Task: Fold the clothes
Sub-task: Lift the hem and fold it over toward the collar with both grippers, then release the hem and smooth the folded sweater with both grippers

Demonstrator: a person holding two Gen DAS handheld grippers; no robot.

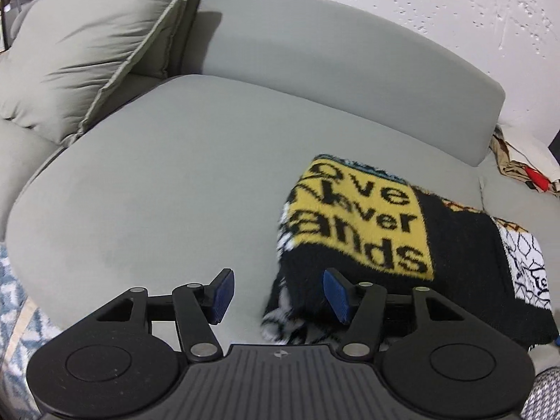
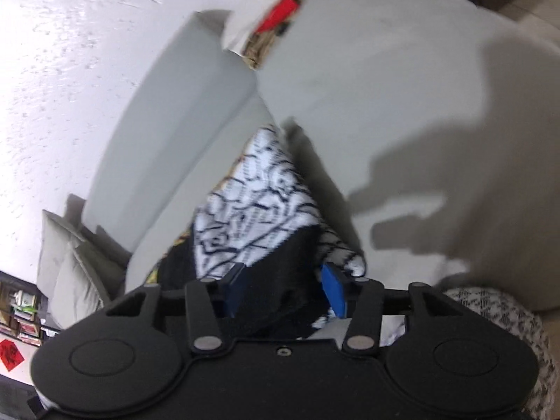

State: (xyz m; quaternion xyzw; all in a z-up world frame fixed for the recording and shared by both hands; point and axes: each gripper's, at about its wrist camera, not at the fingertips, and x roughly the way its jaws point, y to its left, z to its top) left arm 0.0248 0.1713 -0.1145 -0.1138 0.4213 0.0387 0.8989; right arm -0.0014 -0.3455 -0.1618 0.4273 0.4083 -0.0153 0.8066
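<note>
Grey sofa (image 1: 182, 182): it carried everything you worked on.
Sweater (image 1: 395, 245): black, yellow and white knit, folded flat on the seat near the backrest.
Your left gripper (image 1: 276, 294): jaws apart, empty, at the sweater's near edge.
Your right gripper (image 2: 285, 288): jaws apart, black fabric between them, pads not pressing.

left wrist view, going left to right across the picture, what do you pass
patterned rug at the left edge → grey cushion → bare sofa seat → folded black and yellow knit with lettering → crumpled white and red item at the sofa's right end
</note>
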